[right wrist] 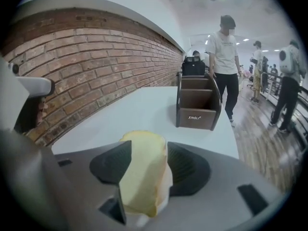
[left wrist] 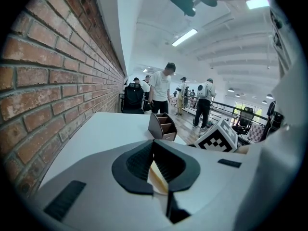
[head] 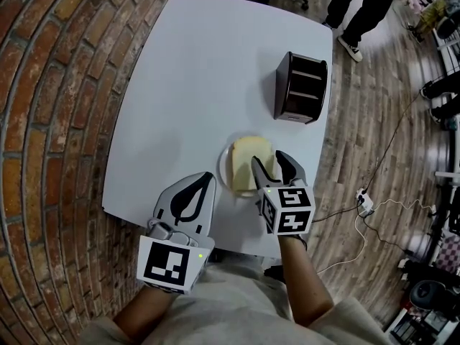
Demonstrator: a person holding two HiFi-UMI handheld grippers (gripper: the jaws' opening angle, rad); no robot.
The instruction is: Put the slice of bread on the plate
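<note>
Bread (head: 250, 157) flat on the plate (head: 226, 165), right gripper (head: 267, 159) loose around it

The right gripper's jaws stand apart astride the bread's near corner without pinching, which looks like a release. The left gripper (head: 205, 181) rests closed and empty just beside the plate, near the counter (head: 194, 85) edge. A brown holder (head: 300, 86) stands well apart and blocks nothing.

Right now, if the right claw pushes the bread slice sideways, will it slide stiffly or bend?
The bread slice looks thick and spongy, so it would probably dent or bend rather than stay stiff. It lies flat on the plate, so rolling or tipping seems unlikely. It looks light; a push may drag the plate across the smooth table.
</note>
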